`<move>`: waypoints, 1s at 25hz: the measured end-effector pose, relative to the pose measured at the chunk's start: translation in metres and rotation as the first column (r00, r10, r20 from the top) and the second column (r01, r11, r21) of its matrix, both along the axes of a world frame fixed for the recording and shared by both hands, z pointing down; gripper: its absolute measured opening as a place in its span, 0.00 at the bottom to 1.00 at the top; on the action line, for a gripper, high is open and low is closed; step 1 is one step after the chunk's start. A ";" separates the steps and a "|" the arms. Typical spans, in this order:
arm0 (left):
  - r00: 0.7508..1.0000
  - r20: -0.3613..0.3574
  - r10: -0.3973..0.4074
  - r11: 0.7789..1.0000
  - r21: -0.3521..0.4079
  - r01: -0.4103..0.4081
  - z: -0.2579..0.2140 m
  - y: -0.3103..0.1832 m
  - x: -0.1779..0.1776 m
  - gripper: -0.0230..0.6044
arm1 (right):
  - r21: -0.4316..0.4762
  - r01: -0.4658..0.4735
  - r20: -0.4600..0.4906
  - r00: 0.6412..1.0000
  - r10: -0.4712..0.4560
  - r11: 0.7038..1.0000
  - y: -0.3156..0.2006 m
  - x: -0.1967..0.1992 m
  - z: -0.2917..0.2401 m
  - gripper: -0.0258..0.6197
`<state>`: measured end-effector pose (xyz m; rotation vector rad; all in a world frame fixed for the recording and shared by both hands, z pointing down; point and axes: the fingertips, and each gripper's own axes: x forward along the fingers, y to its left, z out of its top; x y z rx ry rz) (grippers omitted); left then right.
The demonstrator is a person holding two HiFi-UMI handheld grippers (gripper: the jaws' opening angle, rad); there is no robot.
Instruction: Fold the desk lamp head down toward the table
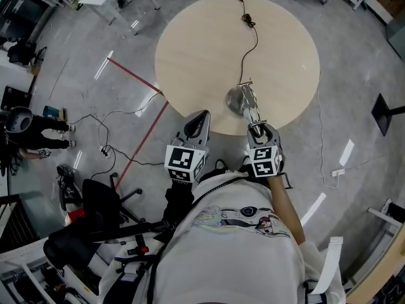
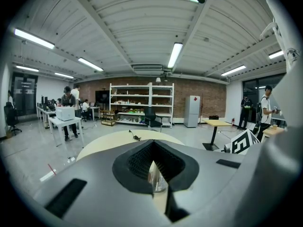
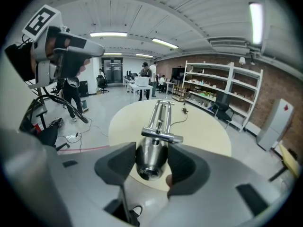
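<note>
Your right tool (image 3: 151, 153) is closing around the lamp head (image 3: 151, 163), which sits between its pads just past the near edge of the round bench (image 1: 190, 43). The lamp base (image 1: 235, 100) stands on the bench. Your left tool (image 1: 201, 116) hangs beside it, jaws pressed together, empty.

lamp head (image 3: 151, 157) chrome | table (image 1: 190, 49) pale beige | R tool (image 1: 258, 129) cube b/w squares | tape (image 1: 136, 81) red

The chrome desk lamp (image 1: 249, 103) stands on its round base (image 1: 233, 100) near the table's (image 1: 190, 49) edge, cord (image 1: 253, 43) trailing away.
</note>
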<state>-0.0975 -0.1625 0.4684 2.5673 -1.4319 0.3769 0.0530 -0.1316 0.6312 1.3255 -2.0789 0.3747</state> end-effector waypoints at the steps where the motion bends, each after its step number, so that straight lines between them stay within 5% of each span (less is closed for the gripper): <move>1: 1.000 -0.001 -0.001 1.000 -0.001 0.001 0.000 0.001 0.000 0.04 | -0.005 0.000 0.001 1.000 0.000 1.000 0.000 0.000 0.003 0.38; 25: 0.999 0.011 -0.034 0.999 -0.007 0.034 0.003 0.007 -0.010 0.04 | -0.101 -0.012 0.018 1.000 0.014 0.995 -0.006 0.002 0.045 0.34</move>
